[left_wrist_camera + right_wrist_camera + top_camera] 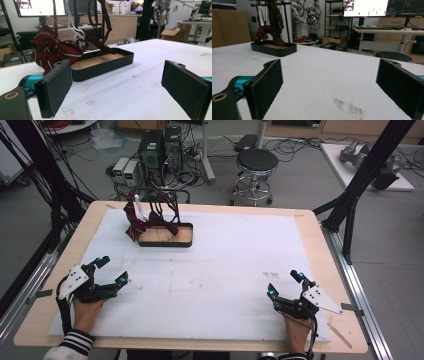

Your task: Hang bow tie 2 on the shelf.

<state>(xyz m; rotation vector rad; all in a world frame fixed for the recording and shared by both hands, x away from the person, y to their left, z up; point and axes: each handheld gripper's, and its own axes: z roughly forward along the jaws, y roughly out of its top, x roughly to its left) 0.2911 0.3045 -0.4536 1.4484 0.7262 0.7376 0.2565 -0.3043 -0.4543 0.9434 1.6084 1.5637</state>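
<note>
High view: two grippers, the left gripper and right gripper, rest spread open near the white foam mat's front corners, bare mat between. One tray sits far-left.

Left gripper view: striped red ties overhang the tray's rim.

Right gripper view: jaws apart, tray well off.

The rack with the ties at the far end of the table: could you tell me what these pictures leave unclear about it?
- Rack top: cut off by the left gripper view's upper edge.
- Number of ties: they overlap; high view too small.
- Tray floor beneath the ties: covered by fabric.
- White hanging item: identity unclear.
</note>
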